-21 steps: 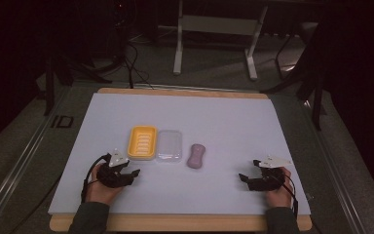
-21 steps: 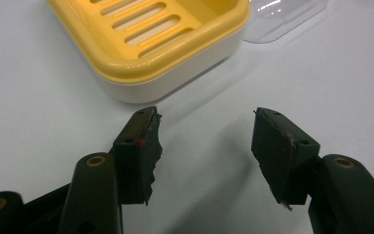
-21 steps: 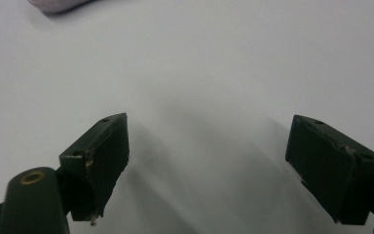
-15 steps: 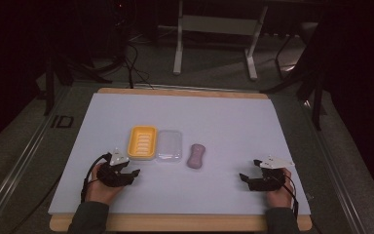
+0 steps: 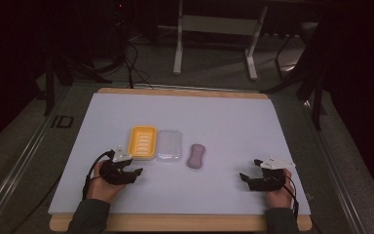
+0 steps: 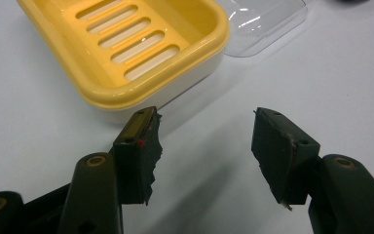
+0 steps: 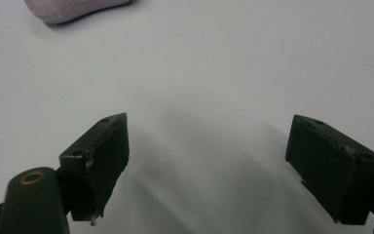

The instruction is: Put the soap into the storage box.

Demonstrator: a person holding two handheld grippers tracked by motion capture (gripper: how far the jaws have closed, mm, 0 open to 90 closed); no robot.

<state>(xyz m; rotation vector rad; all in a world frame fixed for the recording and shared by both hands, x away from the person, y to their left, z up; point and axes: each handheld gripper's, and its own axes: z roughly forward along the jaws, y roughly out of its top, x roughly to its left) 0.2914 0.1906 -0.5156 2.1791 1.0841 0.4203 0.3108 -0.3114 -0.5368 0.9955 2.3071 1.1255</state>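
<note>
A yellow soap dish [image 5: 143,141] with a slotted floor lies on the white mat, with a clear lid [image 5: 169,145] right beside it and a pink soap bar [image 5: 196,156] further right. My left gripper [image 5: 132,168] rests just in front of the dish's near corner. Its jaws are open and nothing is between them. In the left gripper view the dish [image 6: 126,44] sits just beyond the left gripper [image 6: 204,117], and the lid [image 6: 268,19] is behind it. My right gripper [image 5: 249,170] is open over bare mat at the right, and the right gripper [image 7: 209,119] points toward the soap [image 7: 73,7].
The white mat [image 5: 224,122] covers a wooden table whose edge [image 5: 175,223] runs along the front. Beyond the table are a dark floor, cables and a metal stand [image 5: 177,48].
</note>
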